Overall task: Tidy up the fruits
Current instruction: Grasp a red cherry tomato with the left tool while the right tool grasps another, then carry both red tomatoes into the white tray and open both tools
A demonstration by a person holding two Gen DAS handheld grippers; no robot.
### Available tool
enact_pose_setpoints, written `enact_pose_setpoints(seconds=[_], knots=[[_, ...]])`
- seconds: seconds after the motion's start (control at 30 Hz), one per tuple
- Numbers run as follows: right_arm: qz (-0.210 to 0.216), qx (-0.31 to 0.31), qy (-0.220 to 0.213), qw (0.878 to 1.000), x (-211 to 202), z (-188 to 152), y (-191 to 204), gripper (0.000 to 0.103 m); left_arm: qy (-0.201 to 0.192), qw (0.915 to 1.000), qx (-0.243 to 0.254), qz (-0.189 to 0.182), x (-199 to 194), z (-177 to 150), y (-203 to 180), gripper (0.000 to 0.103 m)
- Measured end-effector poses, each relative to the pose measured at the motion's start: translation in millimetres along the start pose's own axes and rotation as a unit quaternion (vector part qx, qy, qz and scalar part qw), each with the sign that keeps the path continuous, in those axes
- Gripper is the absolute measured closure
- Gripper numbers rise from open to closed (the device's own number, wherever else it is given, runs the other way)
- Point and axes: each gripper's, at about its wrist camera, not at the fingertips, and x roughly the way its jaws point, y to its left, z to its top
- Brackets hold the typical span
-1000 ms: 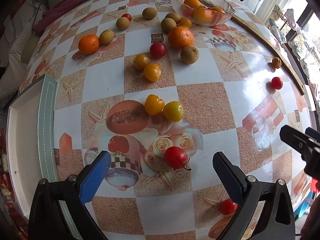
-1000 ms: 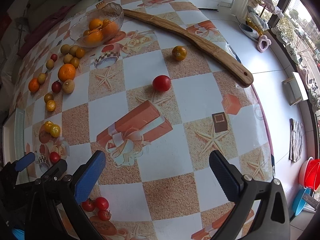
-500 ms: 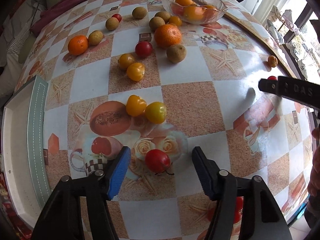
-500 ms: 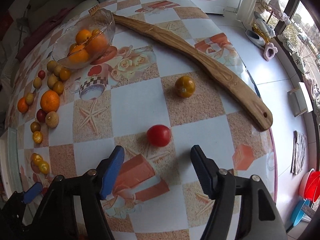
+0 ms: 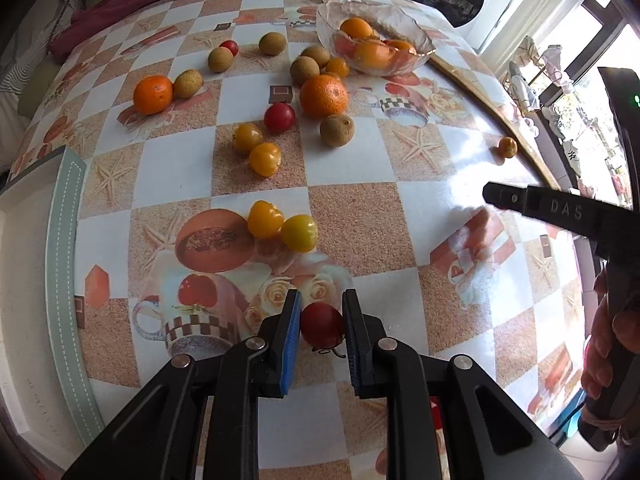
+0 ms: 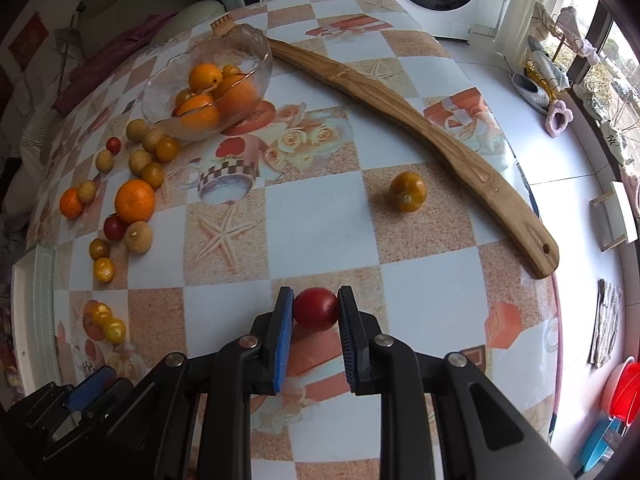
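- Step in hand: double pick. Each claw has come down over its own red cherry tomato on the bench (image 6: 320, 216).
- Left claw (image 5: 320, 320): jaws closed onto the stemmed red tomato (image 5: 321, 325); both pads look in contact. Tomato sits at 6 o'clock in the left wrist view, on the bench or just off it; can't tell which.
- Right claw (image 6: 316, 312): jaws closing, second red tomato (image 6: 316, 309) between them, pads touching both flanks. Also at 6 o'clock in its own view.
- Likely destination: glass bowl (image 6: 248, 46) at 11 o'clock in the right view, already holding oranges. That's my read; the task names no container.
- Next move, as I judge it: finish the right squeeze, lift both straight up, carry over the loose fruit without clipping the big orange (image 5: 324, 96) or the brown round fruits near the bowl. Light grip; tomatoes are soft and round, so crush or roll-out is the risk.
- Hard to see: undersides of both tomatoes, so bench contact unclear. Bowl contents partly stacked, count unclear. Something red under the left claw body, mostly covered.
- White tray (image 5: 24, 280) at 9 o'clock is cut by the frame edge.
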Motion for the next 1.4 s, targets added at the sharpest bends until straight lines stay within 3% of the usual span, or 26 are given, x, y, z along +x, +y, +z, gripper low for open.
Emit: enact_pose_setpoints(seconds=[0.33, 0.67, 0.83, 1.03, 1.3, 1.37, 1.4], knots=[[0.057, -0.047, 0.015, 0.997, -22, -16, 82, 0.079, -0.024, 0.9991, -0.03, 0.016, -42, -4, 61, 0.081], [0.14, -0.127, 0.028, 0.982, -17, -8, 228, 0.079, -0.05, 0.9877, -0.105, 0.104, -71, -10, 197, 0.081], [0.179, -0.151, 0.036, 0.972, -6, -6, 303, 0.079, -0.039, 0.9819, -0.129, 0.133, -62, -10, 251, 0.081], [0.174, -0.189, 0.058, 0.965, 19, -7, 366, 0.079, -0.023, 0.9808, -0.128, 0.145, -42, -13, 279, 0.081], [0.144, -0.205, 0.095, 0.963, 54, -15, 388, 0.078, -0.025, 0.982, -0.115, 0.148, -35, -18, 283, 0.08], [0.132, -0.21, 0.104, 0.963, 61, -18, 390, 0.078, -0.026, 0.9819, -0.106, 0.155, -35, -18, 282, 0.073], [0.128, -0.212, 0.107, 0.963, 64, -19, 392, 0.078, -0.024, 0.9821, -0.102, 0.157, -35, -18, 281, 0.05]])
